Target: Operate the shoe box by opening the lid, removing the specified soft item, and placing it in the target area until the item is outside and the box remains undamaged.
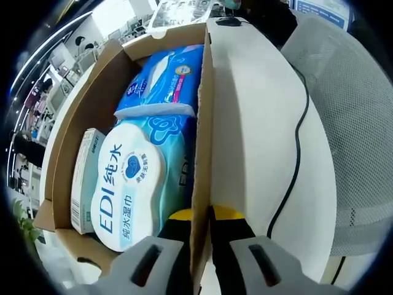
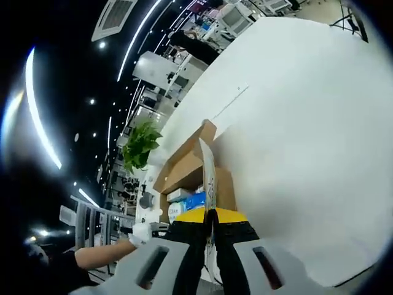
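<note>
Lid open; soft item not yet removed.
Your left tool (image 1: 200, 216) and right tool (image 2: 209, 215) each pinched the shoe box (image 1: 67, 153) flap; wipes pack (image 1: 132, 184) remained inside at 9 o'clock.

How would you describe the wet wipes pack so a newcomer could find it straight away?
Start at the open cardboard box on the white table. Inside, the wet wipes pack lies nearest the left gripper, between a slim carton and the box wall. Its big white lid reading "EDI" sets it apart from the blue tissue pack beyond.
</note>
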